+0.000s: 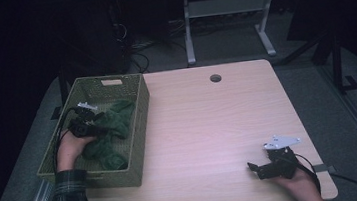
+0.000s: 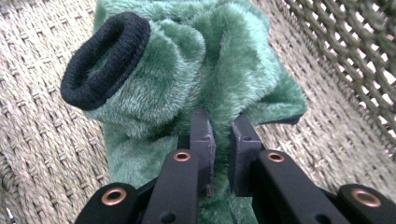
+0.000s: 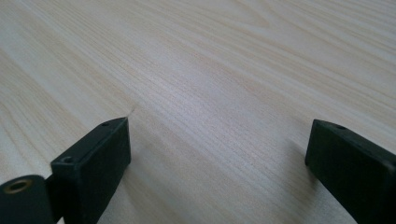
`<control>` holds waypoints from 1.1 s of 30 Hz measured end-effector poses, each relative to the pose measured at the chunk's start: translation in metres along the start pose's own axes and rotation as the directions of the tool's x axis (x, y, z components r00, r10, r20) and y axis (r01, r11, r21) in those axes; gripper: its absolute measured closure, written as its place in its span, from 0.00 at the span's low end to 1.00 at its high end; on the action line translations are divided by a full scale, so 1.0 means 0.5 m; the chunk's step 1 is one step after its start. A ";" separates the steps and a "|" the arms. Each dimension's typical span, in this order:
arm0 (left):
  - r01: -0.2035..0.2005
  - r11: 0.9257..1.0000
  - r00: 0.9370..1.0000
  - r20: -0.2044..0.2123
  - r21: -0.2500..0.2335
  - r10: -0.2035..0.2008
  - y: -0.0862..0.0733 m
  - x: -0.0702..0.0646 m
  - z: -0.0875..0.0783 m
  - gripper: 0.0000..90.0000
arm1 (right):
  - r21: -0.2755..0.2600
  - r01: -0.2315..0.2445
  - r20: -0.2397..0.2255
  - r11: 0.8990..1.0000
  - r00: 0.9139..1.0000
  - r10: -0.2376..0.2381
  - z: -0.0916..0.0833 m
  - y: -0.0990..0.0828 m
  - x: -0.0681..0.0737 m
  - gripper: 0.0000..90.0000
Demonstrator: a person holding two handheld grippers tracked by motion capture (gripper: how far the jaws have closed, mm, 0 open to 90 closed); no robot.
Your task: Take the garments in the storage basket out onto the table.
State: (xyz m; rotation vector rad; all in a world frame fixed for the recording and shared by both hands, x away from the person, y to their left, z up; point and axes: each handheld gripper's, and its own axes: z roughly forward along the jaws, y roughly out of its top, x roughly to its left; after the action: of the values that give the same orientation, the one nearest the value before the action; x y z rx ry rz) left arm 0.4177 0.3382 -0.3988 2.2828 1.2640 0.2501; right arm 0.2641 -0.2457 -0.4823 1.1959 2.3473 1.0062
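We see a green plush fleece garment (image 1: 112,132) lying crumpled inside the olive woven wicker basket (image 1: 141,129) at the left side of the light wood-grain table (image 1: 209,127). In the high view its long axis runs from the basket's far right corner toward the near left, along the basket's length. In the left gripper view one sleeve end points up and to the left, finished in a black ribbed knit cuff (image 2: 105,58) that forms an open oval ring. The pile is soft, thick and fuzzy; the basket's floor and walls are coarse flat-strand weave, the far wall an open lattice.

Our left tongs (image 2: 222,140) reach into the basket and have narrowed to a slim gap, pinching a raised fold of the green fleece between the black pads. Our right tongs (image 3: 217,154) rest low over the table's near right part, jaws standing wide apart with bare wood between them, gripping nothing.
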 end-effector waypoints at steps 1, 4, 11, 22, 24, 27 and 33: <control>0.007 1.000 1.000 0.003 -0.006 -0.007 0.001 0.000 -0.004 0.92 | 0.001 -0.001 0.000 1.000 1.000 0.001 0.000 0.000 0.000 0.07; 0.010 1.000 1.000 0.030 -0.024 -0.009 0.004 0.001 -0.013 0.92 | 0.000 0.000 0.000 1.000 1.000 0.000 0.000 0.000 0.000 0.07; 0.036 0.995 0.997 0.074 -0.098 -0.029 0.012 -0.006 -0.038 0.93 | 0.000 0.002 0.000 1.000 1.000 -0.002 0.000 0.000 0.000 0.07; 0.089 0.971 0.987 0.149 -0.224 -0.056 0.026 -0.021 -0.085 0.94 | 0.000 0.000 0.000 1.000 1.000 0.000 0.000 0.000 0.000 0.07; 0.109 0.960 0.982 0.178 -0.259 -0.063 0.027 -0.024 -0.095 0.94 | 0.000 0.000 0.000 1.000 1.000 0.000 0.000 0.000 0.000 0.07; 0.119 0.950 0.979 0.194 -0.290 -0.063 0.028 -0.028 -0.107 0.95 | 0.001 0.001 0.000 1.000 1.000 -0.001 0.000 0.000 0.000 0.07; 0.117 0.936 0.977 0.207 -0.333 -0.048 0.034 -0.040 -0.128 0.95 | 0.001 0.001 0.000 1.000 1.000 -0.001 0.000 0.000 0.000 0.07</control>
State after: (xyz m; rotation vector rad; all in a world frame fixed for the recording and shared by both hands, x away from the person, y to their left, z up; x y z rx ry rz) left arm 0.3939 0.3367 -0.3340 1.9011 1.1139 0.1926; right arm 0.2641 -0.2458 -0.4823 1.1945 2.3482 1.0049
